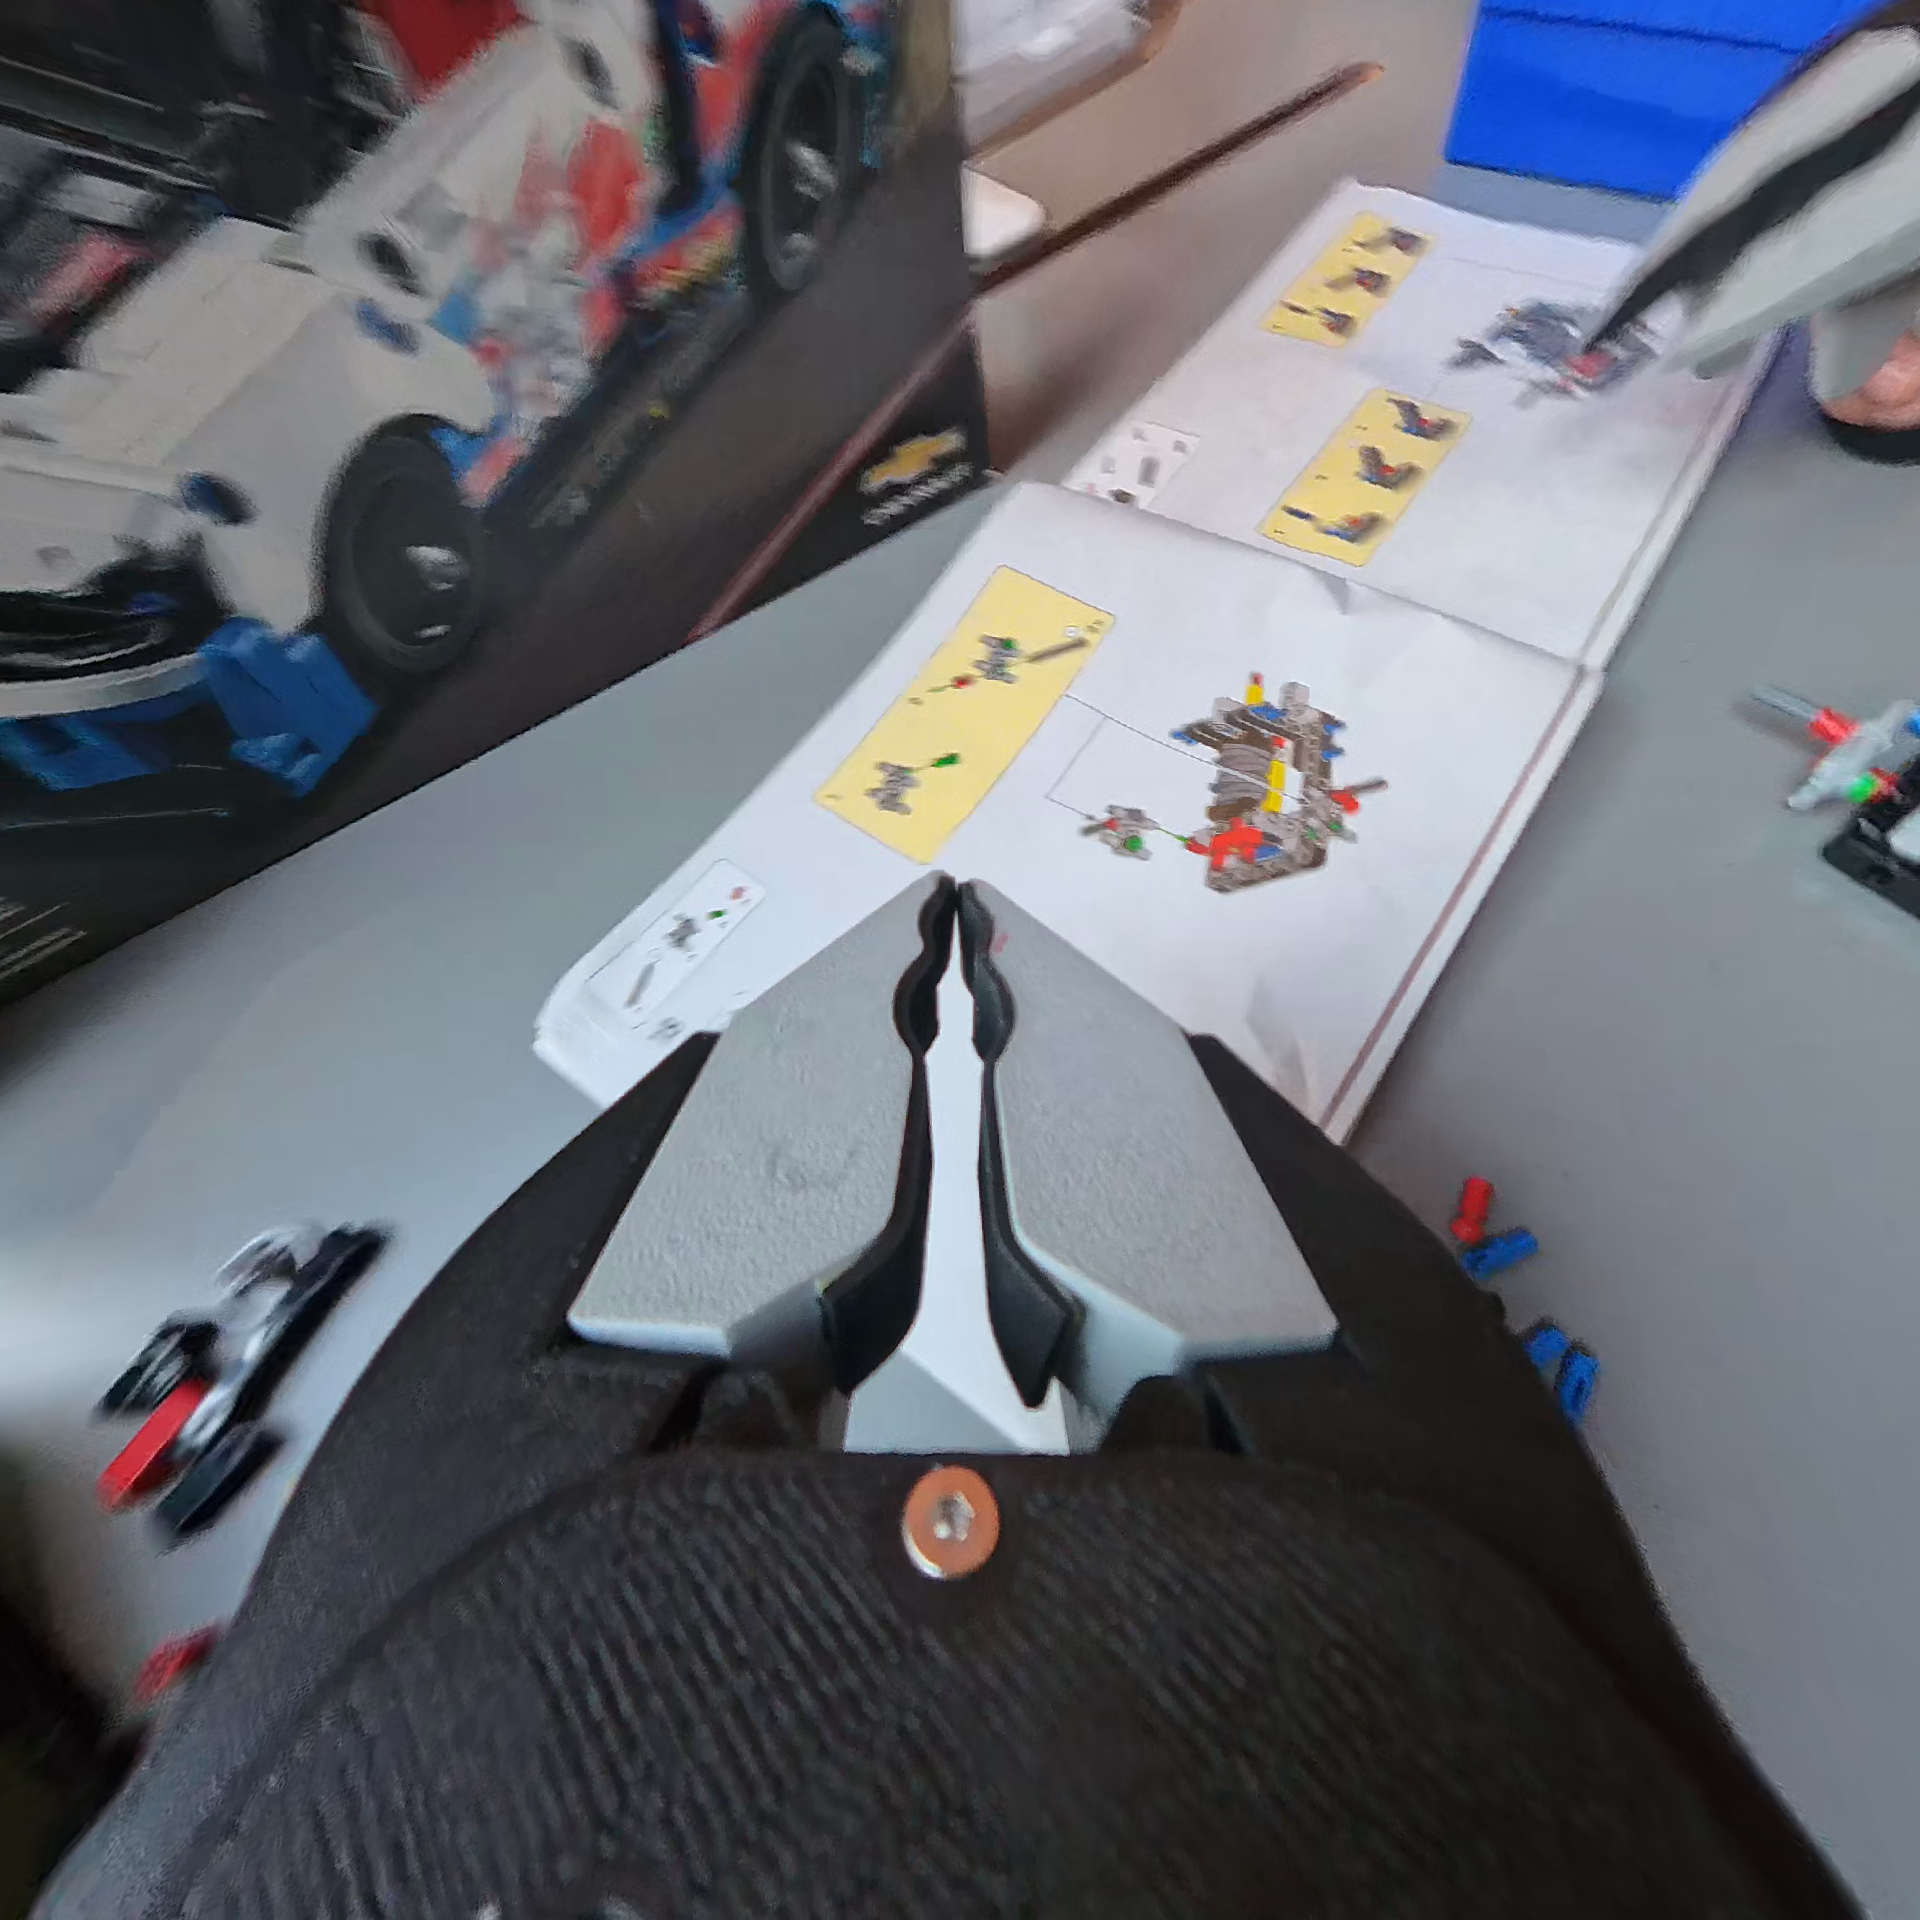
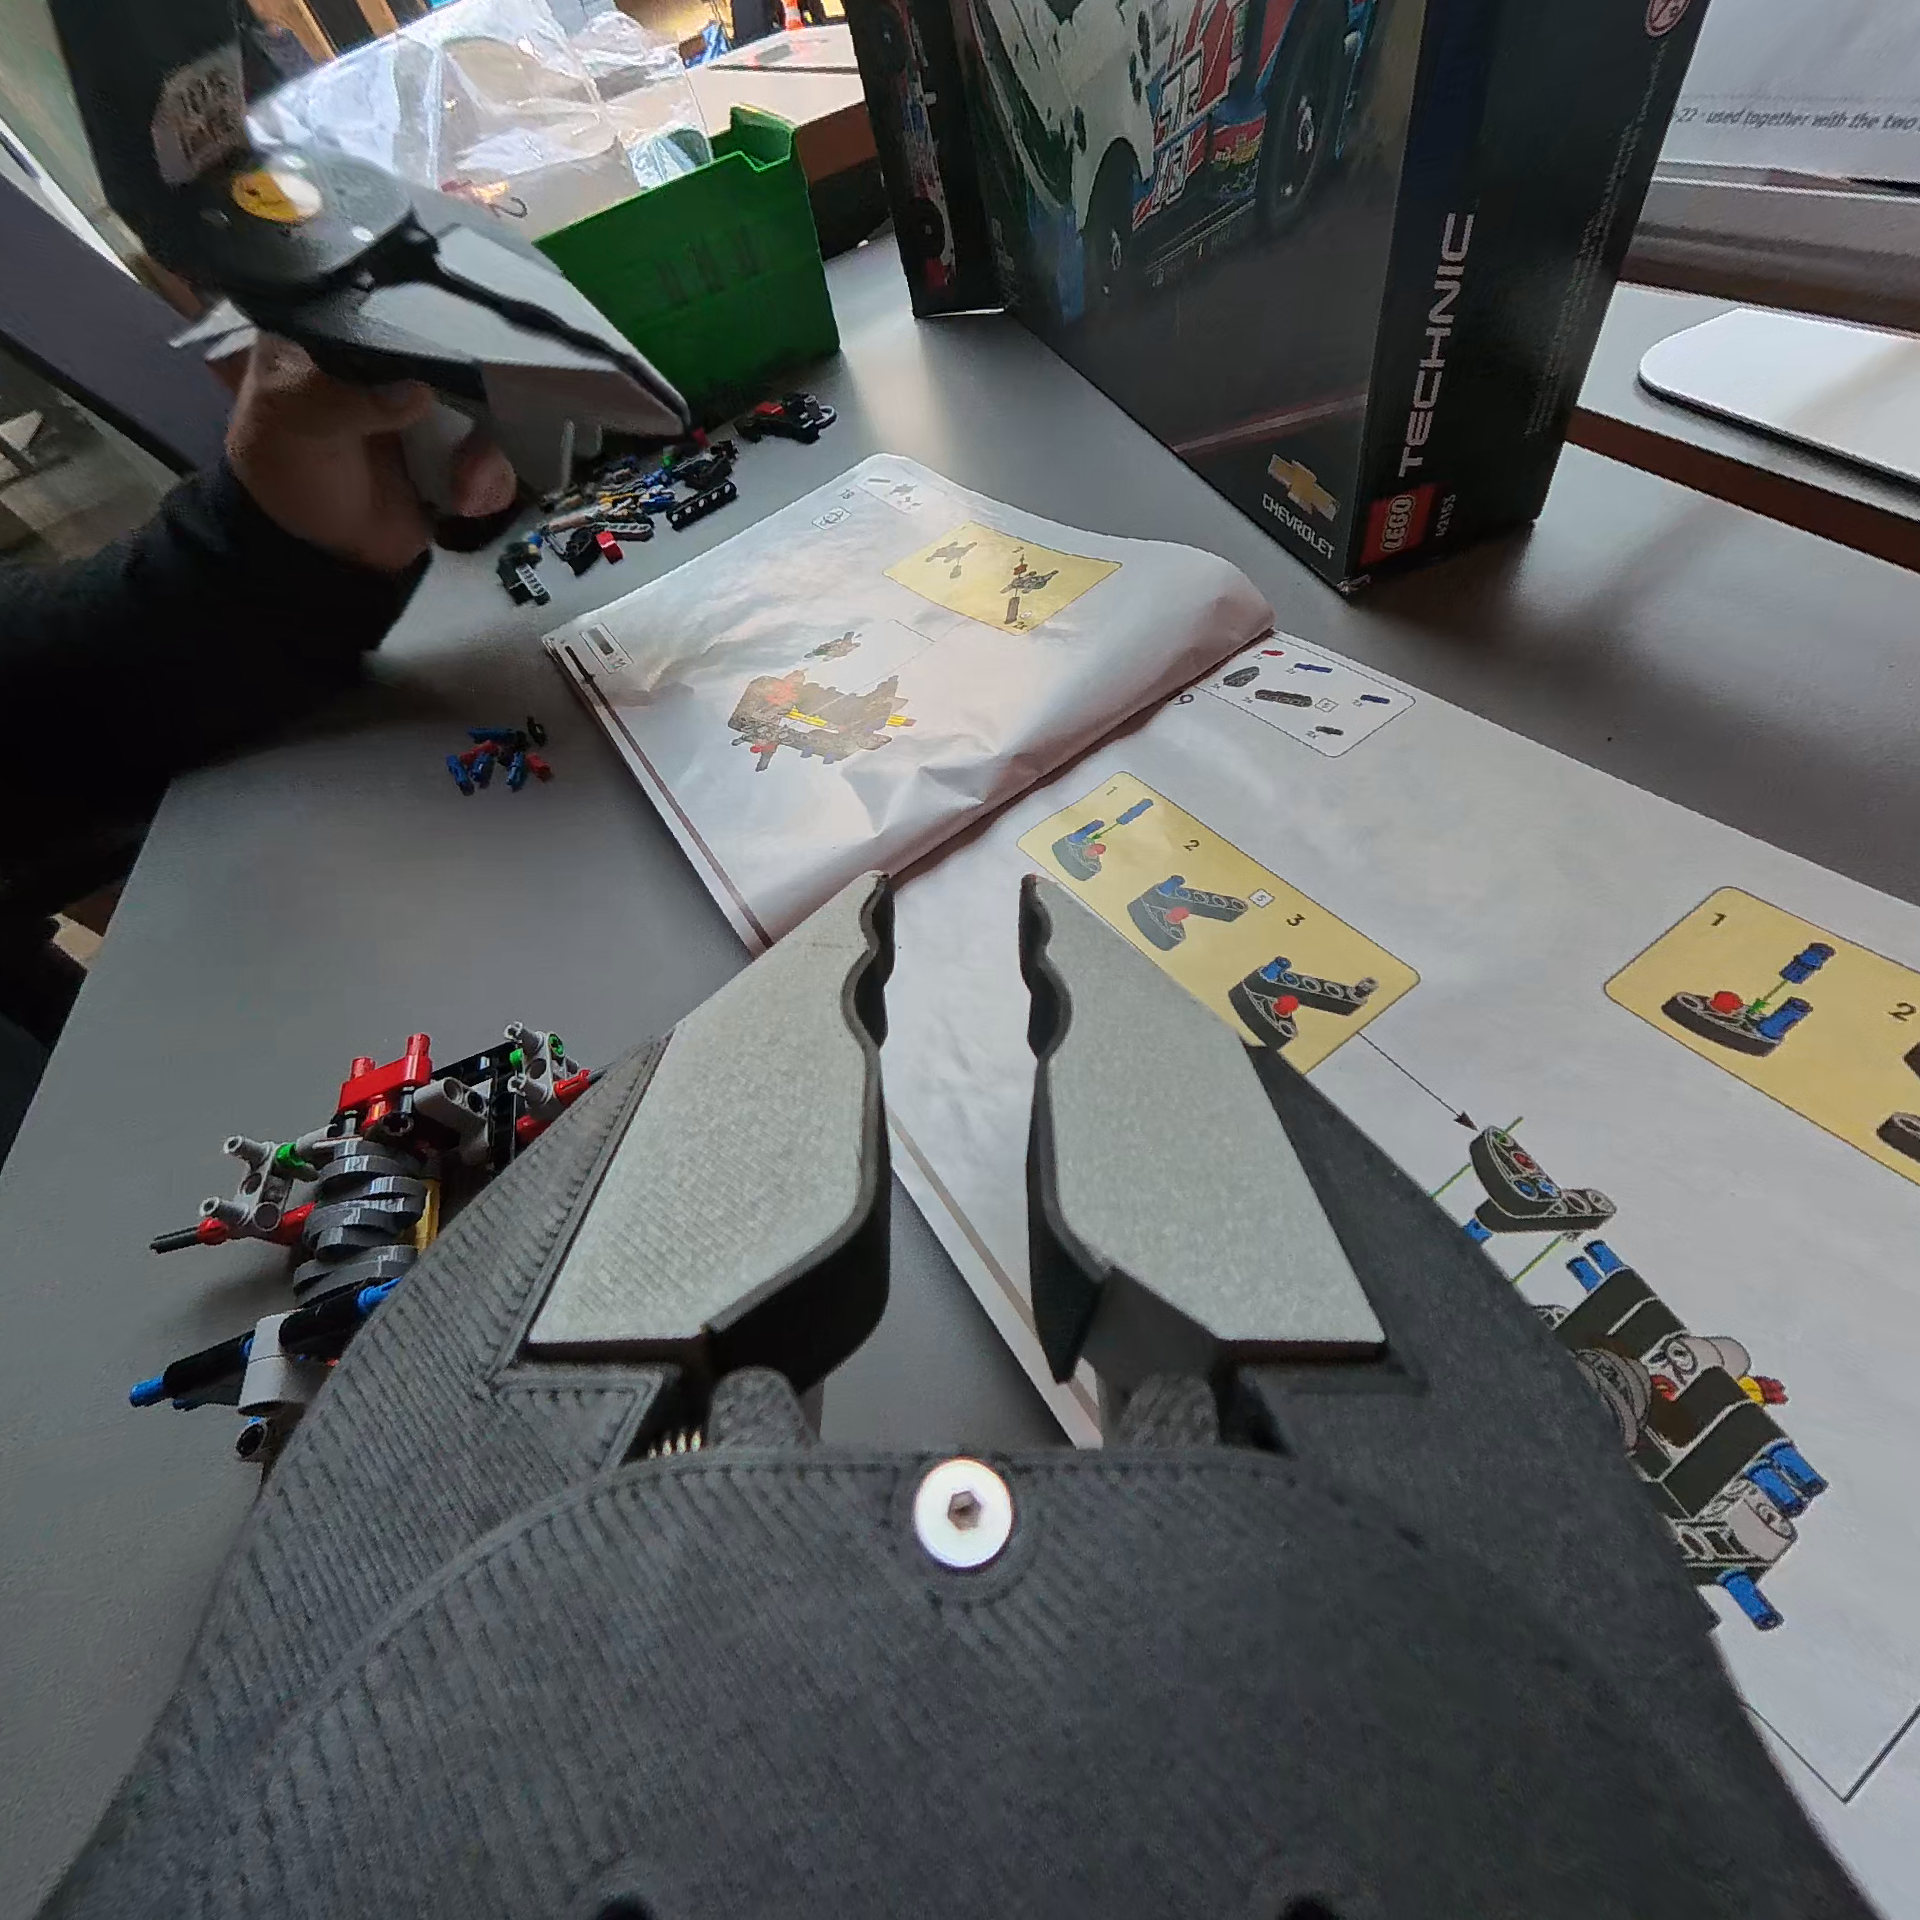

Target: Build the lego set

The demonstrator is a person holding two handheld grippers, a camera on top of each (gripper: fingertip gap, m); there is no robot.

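Observation:
My left gripper [image 1: 956, 906] is shut with nothing between its tips and hovers over the near corner of the open instruction booklet [image 1: 1195, 831]. It also shows in the right wrist view [image 2: 670, 416], held in a hand above a pile of loose pieces [image 2: 644, 488]. My right gripper [image 2: 956, 891] is open and empty above the booklet [image 2: 935, 707]. It appears in the left wrist view [image 1: 1621, 322] over the far page. A partly built grey, black and red assembly [image 2: 364, 1174] lies on the table just left of my right gripper, and shows at the left wrist view's right edge [image 1: 1860, 769].
The tall set box [image 2: 1299, 260] stands behind the booklet, and in the left wrist view [image 1: 416, 416] at left. A green bin [image 2: 707, 260] and plastic bags [image 2: 468, 104] sit at the back. Small blue and red pins [image 2: 499, 753] [image 1: 1507, 1257] lie beside the booklet. Black and red pieces [image 1: 208, 1361] lie at left. Some 25 cm of space lies between my two pairs of fingers.

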